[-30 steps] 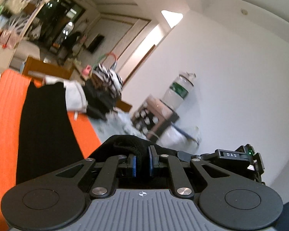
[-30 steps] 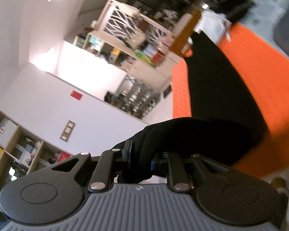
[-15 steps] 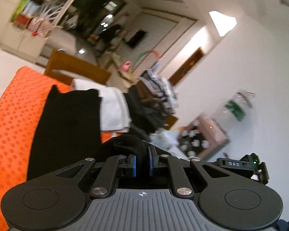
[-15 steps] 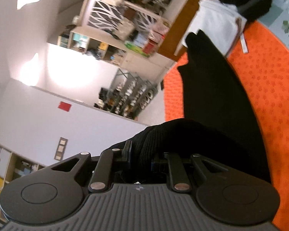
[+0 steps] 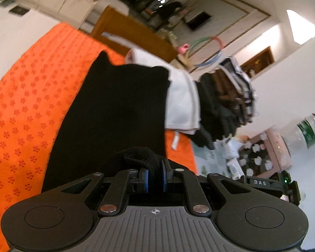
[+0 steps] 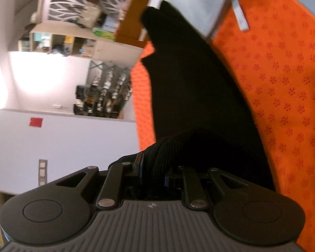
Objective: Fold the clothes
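- Black garment [image 5: 115,109] stretched long and narrow over orange mat [image 5: 27,105], long axis running straight away from both grippers toward mat's far edge.
- Left gripper [image 5: 155,175] clamped on near hem; right gripper [image 6: 153,171] likewise pinching bunched near edge (equally near).
- Far end touching white folded cloth [image 5: 181,103].
- Lifted near end probably bound forward along that axis.
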